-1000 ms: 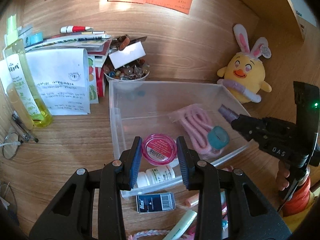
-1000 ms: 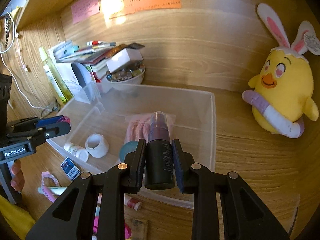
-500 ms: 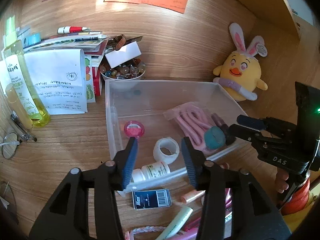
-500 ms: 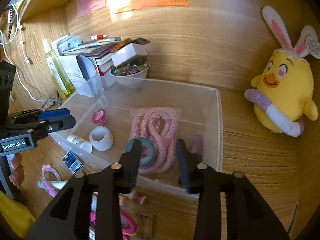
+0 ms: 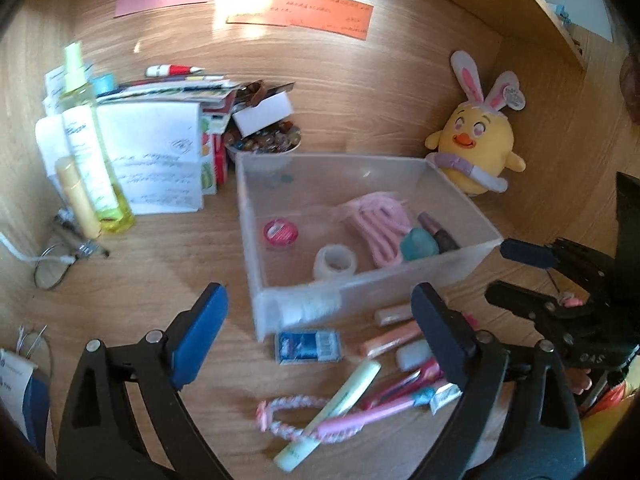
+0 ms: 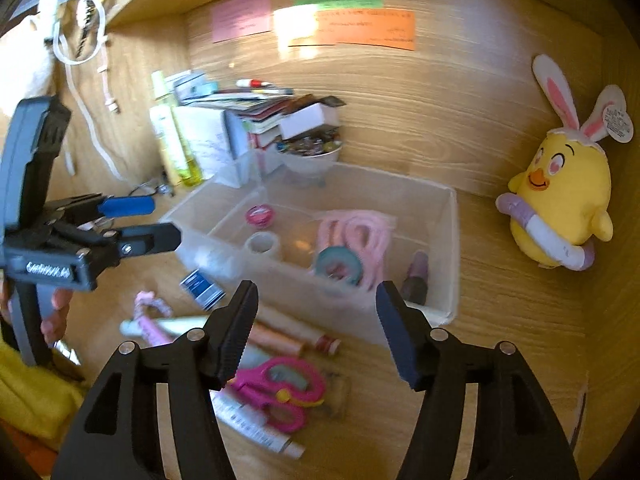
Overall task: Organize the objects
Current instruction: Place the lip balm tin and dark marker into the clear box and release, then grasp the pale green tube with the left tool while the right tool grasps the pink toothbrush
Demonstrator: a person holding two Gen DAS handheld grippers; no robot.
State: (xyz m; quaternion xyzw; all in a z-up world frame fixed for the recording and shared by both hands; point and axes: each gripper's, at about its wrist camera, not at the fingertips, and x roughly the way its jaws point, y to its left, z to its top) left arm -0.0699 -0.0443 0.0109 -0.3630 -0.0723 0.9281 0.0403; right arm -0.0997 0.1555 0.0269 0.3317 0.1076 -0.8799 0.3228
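A clear plastic bin holds a pink round tin, a white tape roll, a bagged pink cable, a teal tape roll and a dark spray bottle. My left gripper hangs in front of the bin's near wall, jaws opening wide, nothing between them. My right gripper is also back from the bin, jaws opening and empty. On the desk in front lie a blue box, a green tube, pens, a braided band and pink scissors.
A yellow plush chick sits right of the bin against the back wall. Behind the bin stands a bowl of beads. To the left are stacked books and papers and a yellow-green bottle. A wire ring lies at far left.
The left gripper let the pink tin go into the bin, and the right let go the spray bottle. Both opened and drew back toward the desk's front.
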